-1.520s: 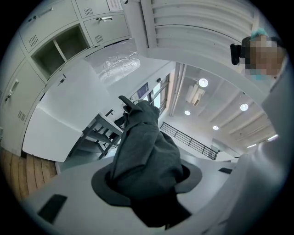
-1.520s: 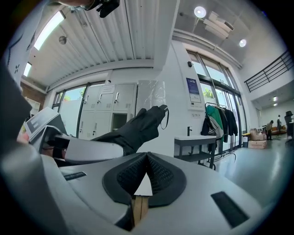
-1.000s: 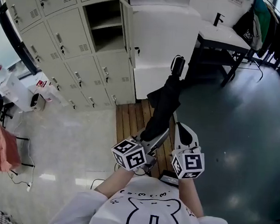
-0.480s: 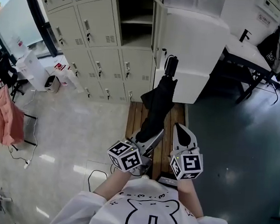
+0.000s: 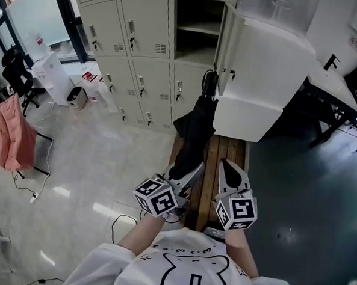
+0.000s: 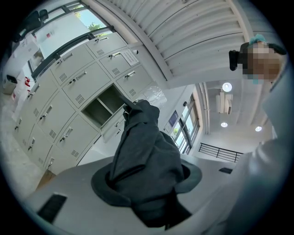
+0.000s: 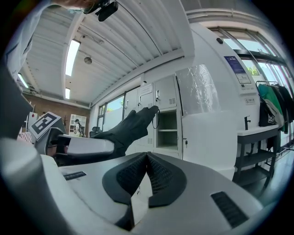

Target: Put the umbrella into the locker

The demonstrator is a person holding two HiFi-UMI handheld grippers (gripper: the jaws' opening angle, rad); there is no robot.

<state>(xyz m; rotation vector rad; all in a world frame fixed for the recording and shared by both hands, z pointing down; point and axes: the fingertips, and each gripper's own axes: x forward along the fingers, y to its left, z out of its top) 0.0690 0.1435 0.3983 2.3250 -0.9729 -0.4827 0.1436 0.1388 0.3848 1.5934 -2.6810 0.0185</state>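
Umbrella and locker are both showing in the head view. The grey locker bank (image 5: 142, 40) is spanning 12 o'clock, with its open compartment (image 5: 197, 34) gaping beside a swung-out door (image 5: 225, 45). A wooden bench (image 5: 216, 165) is lying below it. The black folded umbrella (image 5: 196, 131) is reaching from the left claw (image 5: 187, 174) toward 12 o'clock, with the jaws clamping its lower end. The right claw (image 5: 228, 172), at 3 o'clock of the left one, is pinching shut on nothing.

The umbrella (image 5: 196, 131) is matt black cloth. The lockers (image 5: 143, 28) look like smooth painted metal. The bench (image 5: 211, 165) is slatted wood (dull, not polished). The floor (image 5: 93, 164) is glossy. The right tongs (image 7: 147, 156) are smooth white plastic, with ribbed pads (image 7: 161, 176).
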